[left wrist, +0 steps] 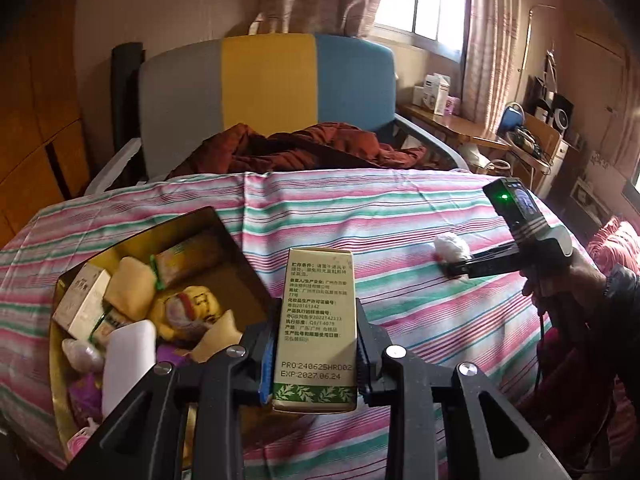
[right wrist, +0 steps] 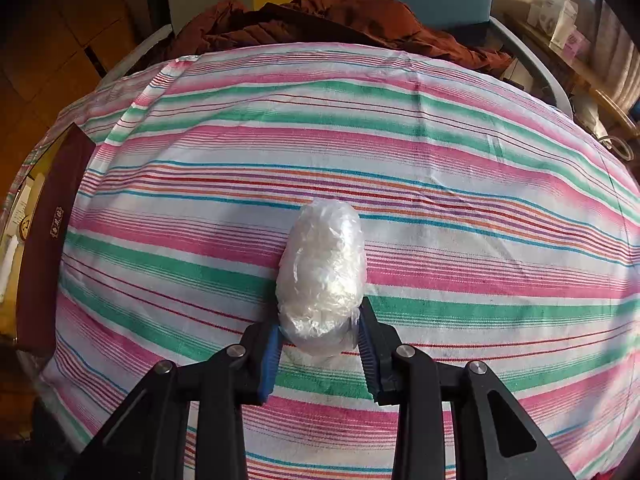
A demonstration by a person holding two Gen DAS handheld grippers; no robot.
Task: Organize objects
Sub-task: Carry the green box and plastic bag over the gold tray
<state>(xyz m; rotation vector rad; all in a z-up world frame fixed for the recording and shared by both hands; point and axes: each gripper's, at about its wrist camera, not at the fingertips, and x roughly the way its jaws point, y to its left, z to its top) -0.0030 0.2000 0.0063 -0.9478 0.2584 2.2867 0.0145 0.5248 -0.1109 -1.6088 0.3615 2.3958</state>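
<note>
Left tool: pinching a tall cream carton upright between its blue pads, lifted clear of the striped cloth.
Carton look: pale cream face with green Chinese print, a leaf band at its foot, stamped production and expiry codes; its base is cut off by the tool.
Right tool: clamped on the near end of a white plastic-wrapped bundle.
Bundle look: egg-shaped, crinkled clear film over white; contents unreadable; it sits toward the right side of the cloth-covered surface.
Open box: at the left edge, gold inside, holding small cartons, yellow pouches and a white bar; its near corner is hidden behind the left tool.
Person's hand: grips the right tool's handle; sleeve cut off at the frame.
What lies under the cloth: cannot tell.
</note>
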